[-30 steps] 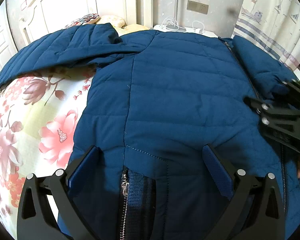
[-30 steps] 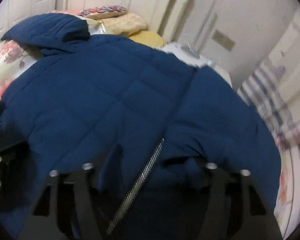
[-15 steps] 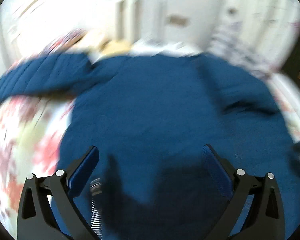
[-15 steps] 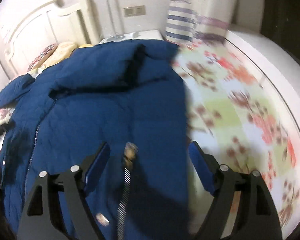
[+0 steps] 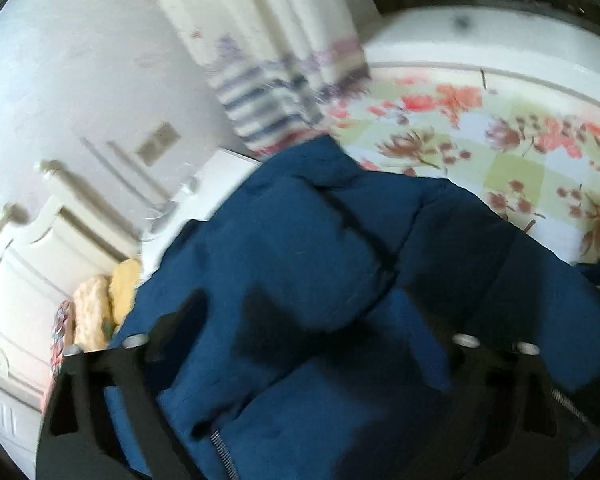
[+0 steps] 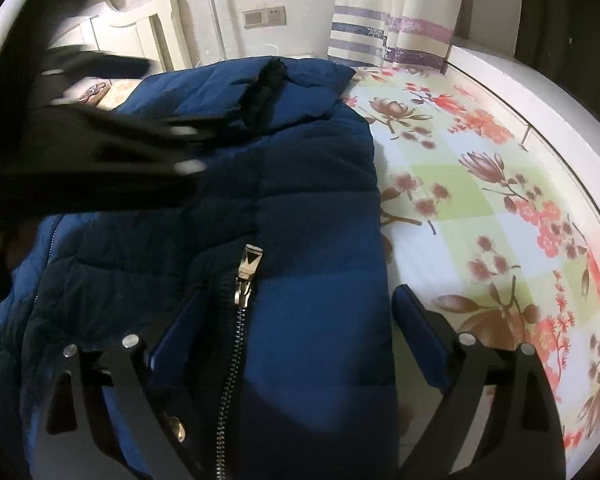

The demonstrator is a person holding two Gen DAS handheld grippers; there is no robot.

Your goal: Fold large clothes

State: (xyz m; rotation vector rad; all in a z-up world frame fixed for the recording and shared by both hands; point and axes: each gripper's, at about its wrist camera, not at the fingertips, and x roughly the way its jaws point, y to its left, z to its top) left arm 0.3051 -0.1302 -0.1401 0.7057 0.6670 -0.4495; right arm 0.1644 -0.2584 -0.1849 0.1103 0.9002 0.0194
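A navy quilted jacket lies on the floral bed sheet, its right sleeve with a black cuff folded over the body. Its zipper pull sits in front of my right gripper, which is open over the jacket's hem by its right edge. In the left wrist view the jacket fills the middle, blurred. My left gripper is open above it. The left gripper also shows as a dark blur in the right wrist view, over the jacket's left half.
A white headboard and pillows stand at the bed's head. A striped curtain hangs behind the bed. The bed's white edge curves along the right. A wall switch is on the wall.
Both grippers have swung to the right. The left wrist view has tilted and now looks at the jacket's right side. The right gripper has settled low over the hem near the zipper.
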